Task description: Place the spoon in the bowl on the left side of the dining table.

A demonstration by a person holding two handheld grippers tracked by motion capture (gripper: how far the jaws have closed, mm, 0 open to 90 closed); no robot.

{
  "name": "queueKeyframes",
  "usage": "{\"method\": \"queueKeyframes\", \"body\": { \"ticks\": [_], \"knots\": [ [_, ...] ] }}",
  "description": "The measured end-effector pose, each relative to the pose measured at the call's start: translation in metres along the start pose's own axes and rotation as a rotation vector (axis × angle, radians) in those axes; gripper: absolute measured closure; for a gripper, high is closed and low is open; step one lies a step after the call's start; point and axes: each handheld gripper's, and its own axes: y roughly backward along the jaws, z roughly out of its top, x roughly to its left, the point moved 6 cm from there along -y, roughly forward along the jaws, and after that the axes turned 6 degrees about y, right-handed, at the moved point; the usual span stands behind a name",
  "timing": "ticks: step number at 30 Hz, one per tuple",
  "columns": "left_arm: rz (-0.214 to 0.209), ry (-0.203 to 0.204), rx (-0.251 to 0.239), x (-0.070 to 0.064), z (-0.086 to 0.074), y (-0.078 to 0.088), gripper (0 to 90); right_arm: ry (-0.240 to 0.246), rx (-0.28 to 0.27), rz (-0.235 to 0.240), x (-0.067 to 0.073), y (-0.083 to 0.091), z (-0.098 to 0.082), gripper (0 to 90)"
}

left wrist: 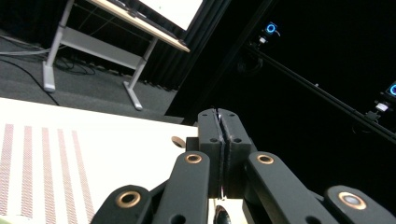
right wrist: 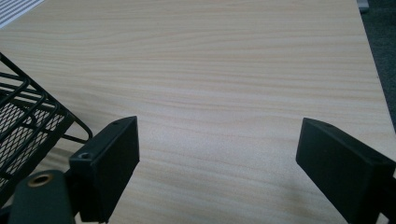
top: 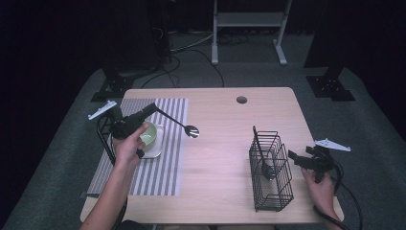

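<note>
In the high view my left gripper [top: 152,109] hovers over the striped placemat [top: 165,167], shut on the handle end of a metal spoon [top: 190,130]. The spoon slants down to the right, its bowl just past the mat's edge above the table. In the left gripper view the jaws [left wrist: 219,128] are pressed together, with a thin metal sliver between the pads. A pale green bowl [top: 149,134] on a white square dish sits under that hand. My right gripper [top: 293,158] rests open beside the black wire basket [top: 274,194], and nothing lies between its pads [right wrist: 112,158].
The wire basket [right wrist: 28,116] stands at the table's right front and holds a dark-handled utensil [top: 262,153]. A round cable hole [top: 242,99] is near the far edge. Bare wood [top: 220,158] lies between mat and basket. A metal stand [top: 249,21] is beyond the table.
</note>
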Motion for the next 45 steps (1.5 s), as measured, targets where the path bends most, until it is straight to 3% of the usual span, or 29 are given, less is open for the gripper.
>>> {"method": "queueKeyframes", "body": {
  "ticks": [45],
  "knots": [
    [0.133,0.022,-0.075,0.047,0.03,0.031,89.4,-0.002,0.01,-0.003,0.001,-0.001,0.0,12.3]
  ]
}}
